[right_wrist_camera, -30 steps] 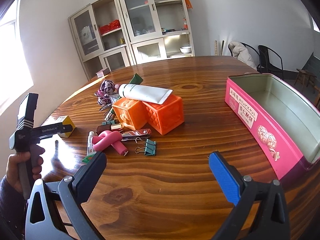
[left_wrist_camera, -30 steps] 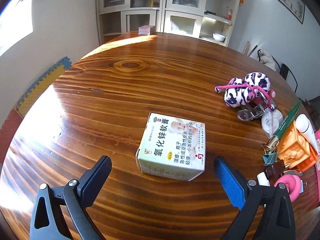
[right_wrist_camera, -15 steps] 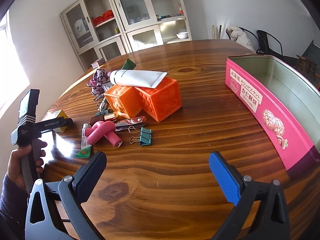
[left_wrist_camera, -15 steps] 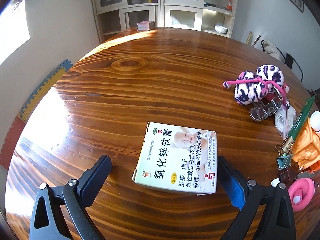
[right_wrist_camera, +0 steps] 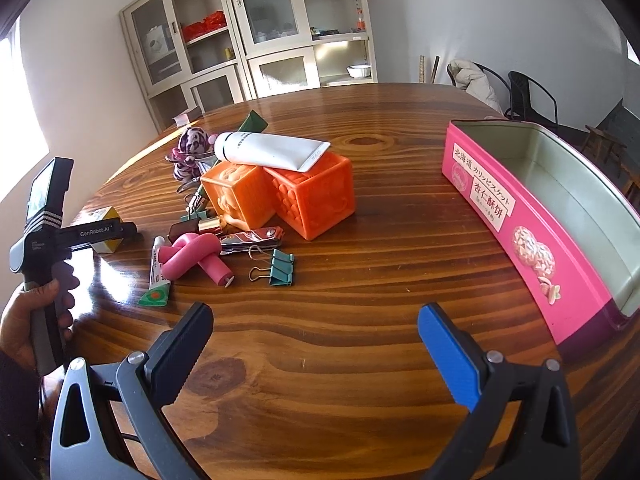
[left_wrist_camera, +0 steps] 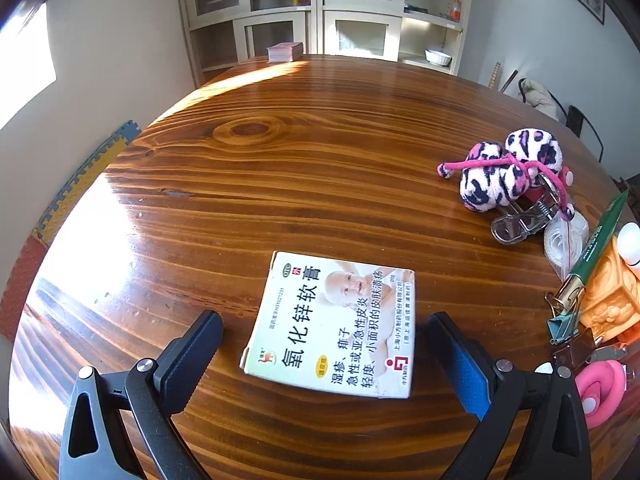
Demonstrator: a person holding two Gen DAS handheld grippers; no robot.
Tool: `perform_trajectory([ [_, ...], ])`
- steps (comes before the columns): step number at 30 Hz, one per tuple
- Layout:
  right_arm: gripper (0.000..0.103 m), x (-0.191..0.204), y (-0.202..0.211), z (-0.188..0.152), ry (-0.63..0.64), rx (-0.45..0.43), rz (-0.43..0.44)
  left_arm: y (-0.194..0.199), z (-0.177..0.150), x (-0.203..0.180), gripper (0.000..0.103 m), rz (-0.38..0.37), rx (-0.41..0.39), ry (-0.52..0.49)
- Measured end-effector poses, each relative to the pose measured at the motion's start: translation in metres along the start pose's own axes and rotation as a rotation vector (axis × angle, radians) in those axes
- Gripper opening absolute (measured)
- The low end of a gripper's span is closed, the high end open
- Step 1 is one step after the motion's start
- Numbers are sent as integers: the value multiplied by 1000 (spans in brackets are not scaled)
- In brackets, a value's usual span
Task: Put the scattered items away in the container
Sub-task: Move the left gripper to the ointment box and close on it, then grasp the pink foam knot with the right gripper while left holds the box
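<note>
A white-and-green ointment box (left_wrist_camera: 332,324) lies flat on the round wooden table (left_wrist_camera: 280,184). My left gripper (left_wrist_camera: 324,320) is open, its fingers flanking the box's near half with a small gap on each side. My right gripper (right_wrist_camera: 316,312) is open over bare wood, nothing between its fingers. To its right stands the open pink tin (right_wrist_camera: 532,216). Ahead lie two orange blocks (right_wrist_camera: 312,200) with a white tube (right_wrist_camera: 272,152) on top, a pink curler (right_wrist_camera: 192,254) and a teal binder clip (right_wrist_camera: 282,268). A hand (right_wrist_camera: 28,320) holds the left gripper's handle.
A leopard-print plush (left_wrist_camera: 504,172), a metal clip (left_wrist_camera: 520,220), a green pen (left_wrist_camera: 596,240) and small tubes crowd the pile's far side. A card stack (left_wrist_camera: 285,51) sits at the table's far edge. Cabinets (right_wrist_camera: 280,32) and chairs (right_wrist_camera: 528,96) stand beyond.
My left gripper has moved forward and down toward the ointment box, so its open fingers now flank it. The right gripper has edged a little closer to the pile.
</note>
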State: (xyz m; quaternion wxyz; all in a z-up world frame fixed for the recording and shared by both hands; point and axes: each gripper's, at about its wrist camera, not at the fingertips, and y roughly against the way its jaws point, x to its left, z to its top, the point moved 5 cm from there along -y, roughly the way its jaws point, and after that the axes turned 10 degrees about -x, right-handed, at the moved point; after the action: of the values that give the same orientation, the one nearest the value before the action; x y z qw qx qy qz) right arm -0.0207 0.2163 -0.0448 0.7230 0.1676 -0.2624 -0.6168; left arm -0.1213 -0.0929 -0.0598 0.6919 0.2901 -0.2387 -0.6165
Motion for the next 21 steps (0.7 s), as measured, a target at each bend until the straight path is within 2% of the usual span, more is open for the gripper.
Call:
perform_trajectory([
  [3,103,-2,-4,-3,-40,31,39,2,2,-6,101,-77,-13,-5],
  [5,103,-1,-6,-5,-55,49,59,7,4,-9,74,-96,-38,-10],
  [6,103,-1,-6,-5,-55,50,62,8,5,-10,52,-103,-48,-17],
  [11,101,8,1,-3,10,1,33,15,4,-19,52,-195,-65,-25],
  [15,88,13,5,-1,31,-19,46,36,3,-27,52,-182,-135,-71],
  [18,72,13,1,-2,5,-5,80,60,7,-32,52,-222,-195,-66],
  [21,68,17,-3,-1,3,11,92,77,7,-37,52,-236,-244,-77],
])
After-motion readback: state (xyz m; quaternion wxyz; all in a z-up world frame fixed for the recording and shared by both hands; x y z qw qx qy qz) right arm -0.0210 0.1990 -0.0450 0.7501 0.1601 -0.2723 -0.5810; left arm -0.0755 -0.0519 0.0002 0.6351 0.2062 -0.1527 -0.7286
